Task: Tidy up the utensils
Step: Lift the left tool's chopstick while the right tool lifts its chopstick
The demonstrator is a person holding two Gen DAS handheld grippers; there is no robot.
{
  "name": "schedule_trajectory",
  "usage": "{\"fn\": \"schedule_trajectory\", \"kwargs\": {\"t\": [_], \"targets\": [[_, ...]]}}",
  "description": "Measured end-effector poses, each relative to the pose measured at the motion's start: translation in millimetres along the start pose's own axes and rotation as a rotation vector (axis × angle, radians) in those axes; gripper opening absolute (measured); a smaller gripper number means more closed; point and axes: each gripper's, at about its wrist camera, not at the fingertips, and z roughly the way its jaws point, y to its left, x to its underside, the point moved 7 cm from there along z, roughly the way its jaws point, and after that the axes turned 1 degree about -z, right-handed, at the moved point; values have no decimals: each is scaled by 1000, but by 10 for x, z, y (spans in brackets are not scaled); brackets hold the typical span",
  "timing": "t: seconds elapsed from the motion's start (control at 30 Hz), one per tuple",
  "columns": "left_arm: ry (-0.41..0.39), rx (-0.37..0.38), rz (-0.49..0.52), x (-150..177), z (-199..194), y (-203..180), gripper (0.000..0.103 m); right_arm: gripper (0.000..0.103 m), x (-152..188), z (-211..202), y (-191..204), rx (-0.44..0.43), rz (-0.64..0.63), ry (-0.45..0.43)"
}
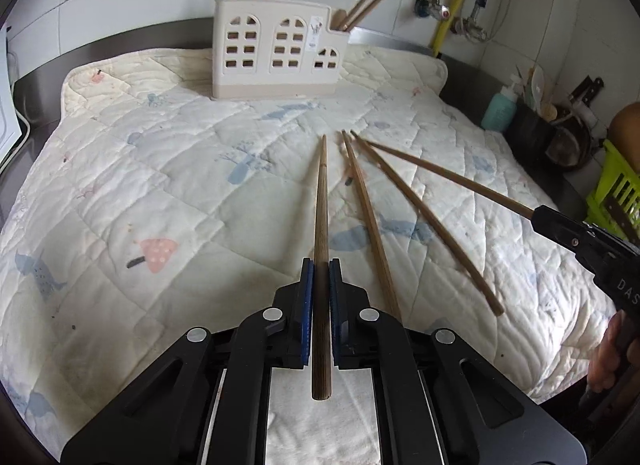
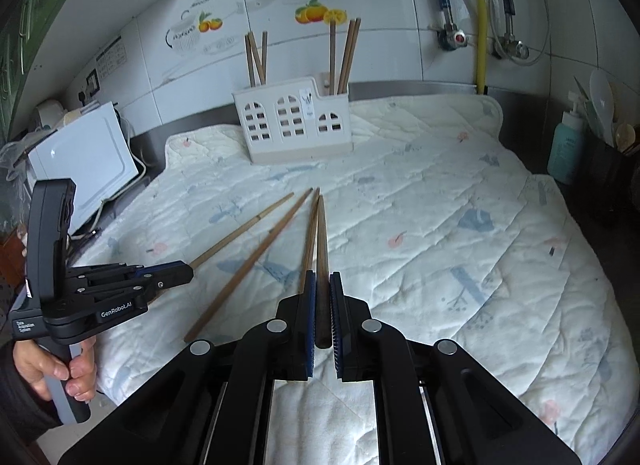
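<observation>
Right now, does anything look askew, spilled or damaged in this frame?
Nothing spilled or broken. Two chopsticks lie loose and splayed on the quilted mat instead of standing in the white holder. The left gripper and the right gripper are each shut on one chopstick.

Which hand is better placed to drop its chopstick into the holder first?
Probably left: left hand-held gripper aims its brown wooden chopstick nearly at the white plastic holder.
</observation>
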Motion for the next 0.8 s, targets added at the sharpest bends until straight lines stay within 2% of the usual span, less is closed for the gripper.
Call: {"fn": "schedule_trajectory", "kwargs": {"t": [0.3, 0.4, 0.57, 0.8], "targets": [[-109, 46, -6, -319, -412, 51, 6, 7, -471, -257, 88, -34, -31, -87], [-120, 31, 8, -381, -433, 78, 0, 7, -603, -278, 130, -43, -47, -103], [-82, 76, 4, -321, -401, 91, 0, 7, -664, -275, 183, -44, -63, -112], [29, 72, 41, 72, -161, 27, 4, 7, -630, -264, 190, -45, -63, -110]]}}
